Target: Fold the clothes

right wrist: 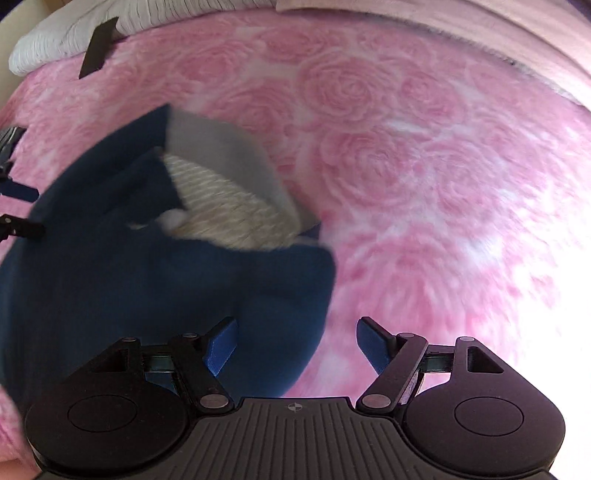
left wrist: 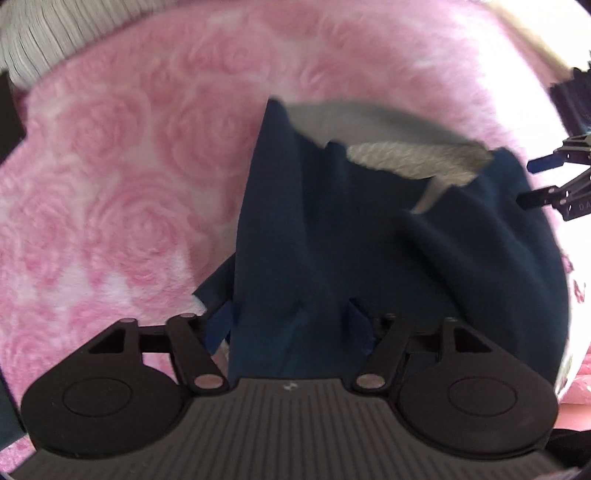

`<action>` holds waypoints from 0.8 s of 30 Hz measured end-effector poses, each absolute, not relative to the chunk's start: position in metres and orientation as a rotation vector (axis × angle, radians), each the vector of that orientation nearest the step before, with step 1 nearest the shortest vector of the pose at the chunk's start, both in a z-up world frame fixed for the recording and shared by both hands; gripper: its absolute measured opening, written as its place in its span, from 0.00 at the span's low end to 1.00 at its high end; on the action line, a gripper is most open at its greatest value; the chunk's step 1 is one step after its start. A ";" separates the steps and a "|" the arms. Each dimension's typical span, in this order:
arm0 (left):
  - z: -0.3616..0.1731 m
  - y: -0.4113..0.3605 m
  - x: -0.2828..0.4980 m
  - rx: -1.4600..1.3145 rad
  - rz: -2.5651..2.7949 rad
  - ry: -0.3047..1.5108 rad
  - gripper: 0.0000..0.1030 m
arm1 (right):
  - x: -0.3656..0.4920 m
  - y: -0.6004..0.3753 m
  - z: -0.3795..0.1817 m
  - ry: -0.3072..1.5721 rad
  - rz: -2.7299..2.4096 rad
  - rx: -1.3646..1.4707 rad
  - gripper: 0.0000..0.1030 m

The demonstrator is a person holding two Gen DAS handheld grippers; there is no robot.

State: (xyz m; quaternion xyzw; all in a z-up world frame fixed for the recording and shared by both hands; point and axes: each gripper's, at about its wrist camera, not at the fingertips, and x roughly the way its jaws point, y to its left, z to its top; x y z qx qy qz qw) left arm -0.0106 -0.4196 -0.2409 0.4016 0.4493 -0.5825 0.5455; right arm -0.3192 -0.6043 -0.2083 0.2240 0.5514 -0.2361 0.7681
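A navy garment with a grey and cream fleecy lining showing at its far opening lies bunched on a pink rose-patterned blanket. My left gripper points down over its near end. Its blue pads stand apart with the navy cloth running between them, not visibly pinched. In the right wrist view the garment lies at the left. My right gripper stands wide open over its right edge and holds nothing. Each gripper shows at the edge of the other's view: the right gripper, the left gripper.
The pink blanket spreads far to the right of the garment. A white ribbed cloth with a dark strap lies at the far left edge. A pale pink folded fabric runs along the far right edge.
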 end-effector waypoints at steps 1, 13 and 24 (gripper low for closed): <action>-0.242 -0.422 -0.012 0.970 -1.388 1.060 0.35 | -0.320 -0.612 -0.212 1.179 -0.490 0.528 0.72; -0.133 -0.377 -0.004 0.812 -1.608 0.816 0.01 | -0.356 -0.628 -0.104 0.880 -0.444 0.565 0.03; -0.026 -0.216 -0.038 0.835 -1.897 0.579 0.00 | -0.425 -0.465 0.034 0.832 -0.377 0.300 0.03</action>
